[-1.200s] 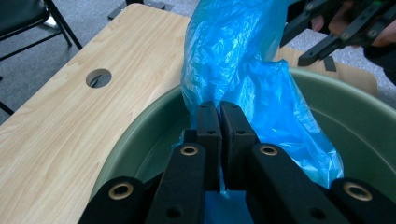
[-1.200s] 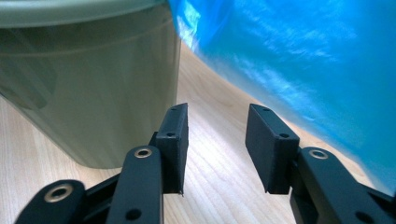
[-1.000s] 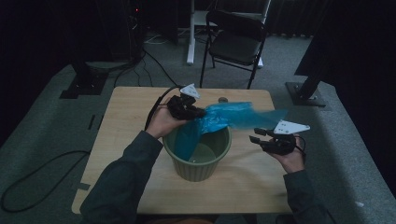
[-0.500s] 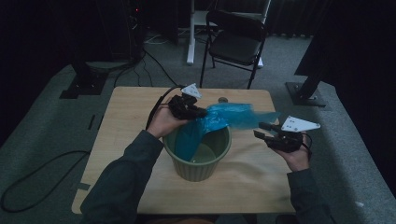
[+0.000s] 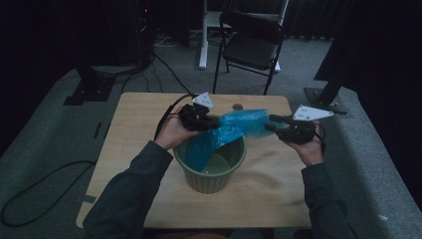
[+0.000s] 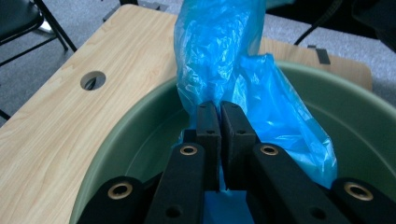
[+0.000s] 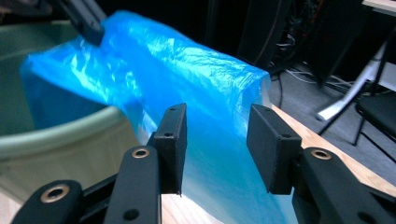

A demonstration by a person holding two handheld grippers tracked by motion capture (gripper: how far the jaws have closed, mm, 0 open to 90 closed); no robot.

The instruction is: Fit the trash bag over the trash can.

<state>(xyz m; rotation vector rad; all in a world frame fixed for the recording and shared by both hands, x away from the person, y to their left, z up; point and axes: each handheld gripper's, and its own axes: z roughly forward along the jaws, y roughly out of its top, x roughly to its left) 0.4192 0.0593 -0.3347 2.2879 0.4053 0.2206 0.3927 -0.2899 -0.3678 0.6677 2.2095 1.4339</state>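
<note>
While the left gripper (image 5: pixel 211 121) is keeping its place over the far rim of the green bin (image 5: pixel 211 172), its fingers (image 6: pixel 208 126) are pressed together on one edge of the blue plastic bag (image 5: pixel 234 130), pinching the film just above the bin's mouth. That grip looks the same as it did a second ago.

What is changing is on the other side. The right gripper (image 5: pixel 272 123) is rising and coming in toward the bag's free end, where a second ago it was sitting lower and farther out over the bench (image 5: pixel 134 129). Its fingers (image 7: pixel 172 135) are standing spread, and in the right gripper view the loose blue film is lying between them, but the pads are not yet pressing on it.

The bag itself is hanging half in and half out: one part is drooping down inside the bin, the rest is stretching out level from the left gripper toward the right, above the rim. Judging by this, the person is working to open the bag and line the bin with it. The right side is now lined up for a pinch on the opposite edge; once it is holding, the two hands should be able to pull the mouth apart and fold it over the rim.
</note>
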